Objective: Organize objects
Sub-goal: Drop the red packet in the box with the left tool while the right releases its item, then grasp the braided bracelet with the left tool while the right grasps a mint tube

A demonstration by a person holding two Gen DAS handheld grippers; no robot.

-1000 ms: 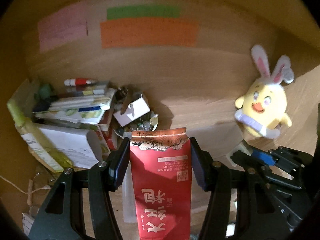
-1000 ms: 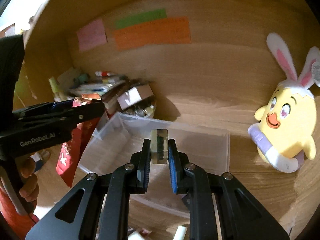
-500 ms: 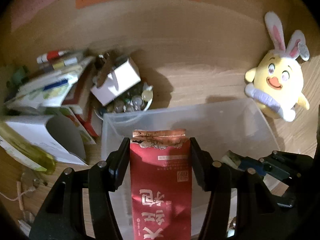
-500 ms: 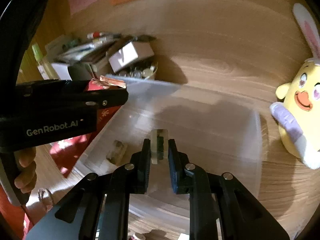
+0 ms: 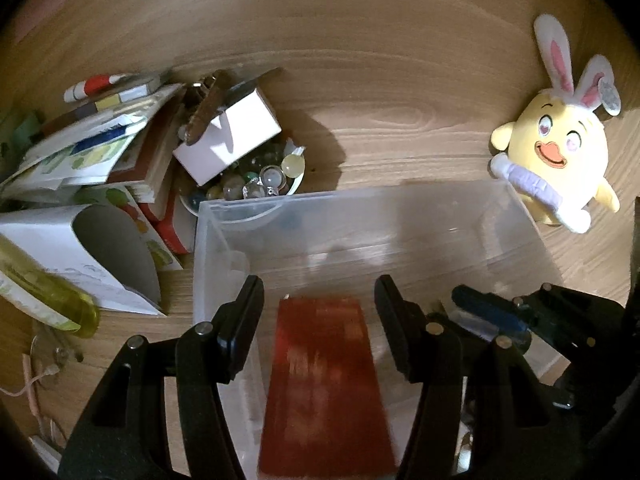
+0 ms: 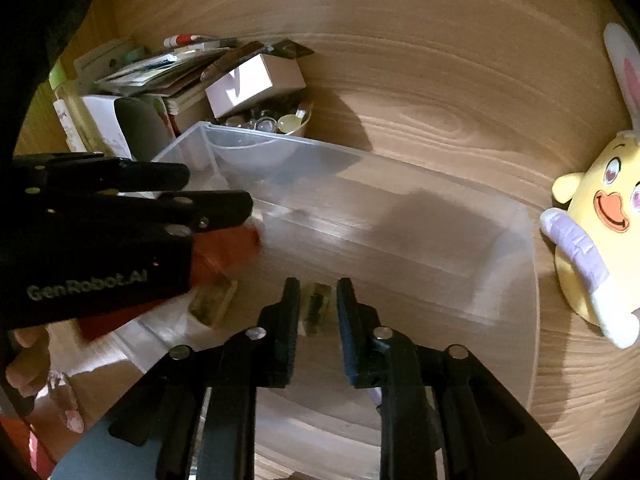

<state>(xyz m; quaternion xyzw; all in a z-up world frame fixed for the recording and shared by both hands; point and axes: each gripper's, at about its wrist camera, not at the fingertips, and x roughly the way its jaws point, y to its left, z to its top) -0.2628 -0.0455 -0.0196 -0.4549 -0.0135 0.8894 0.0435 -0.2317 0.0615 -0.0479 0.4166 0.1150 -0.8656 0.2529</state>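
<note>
Red packet [image 5: 326, 392]: blurred, lying between the spread left tongs [image 5: 320, 300], touching neither finger, over the clear plastic bin [image 5: 360, 196].
Small greenish block [image 6: 316, 306]: between the right tongs [image 6: 318, 308], gaps on both sides, released, inside the bin.
Second block [image 6: 212, 300]: on the bin floor, at 9 o'clock of the right tongs.
Bowl of marbles [image 5: 260, 178]: touching the bin's 11 o'clock corner.
Plush chick [image 5: 560, 152]: on the tabletop [image 5: 400, 112], at the bin's 2 o'clock.
</note>
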